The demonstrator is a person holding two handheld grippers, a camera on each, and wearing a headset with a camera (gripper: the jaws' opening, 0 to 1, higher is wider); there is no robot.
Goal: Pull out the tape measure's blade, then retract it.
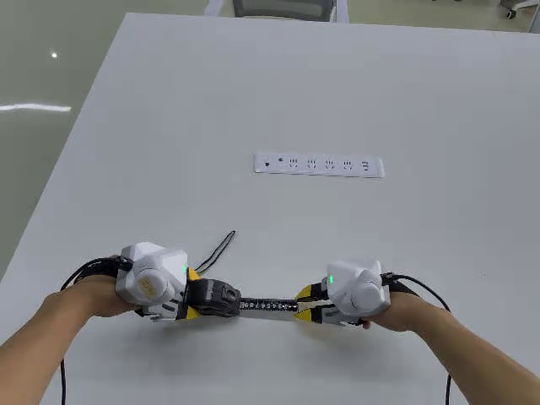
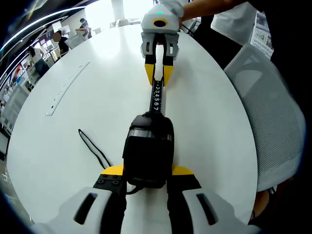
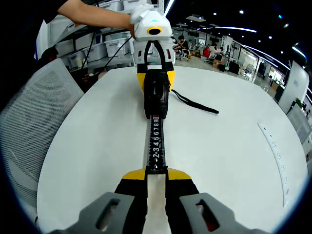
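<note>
left gripper (image 1: 187, 300) clamps tape measure (image 1: 216, 298), right gripper (image 1: 309, 305) pinches blade (image 1: 268, 305) tip; best pull straight and level, keeping the case steady.

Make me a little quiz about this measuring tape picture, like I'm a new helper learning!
1. True or false: the blade is partly pulled out of the tape measure, which the left gripper grips.
2. What does the right gripper pinch? A) the blade's end B) a pencil C) nothing
3. Fill in: farther back on the table lies a white ____.
Key: 1 true; 2 A; 3 power strip.
</note>
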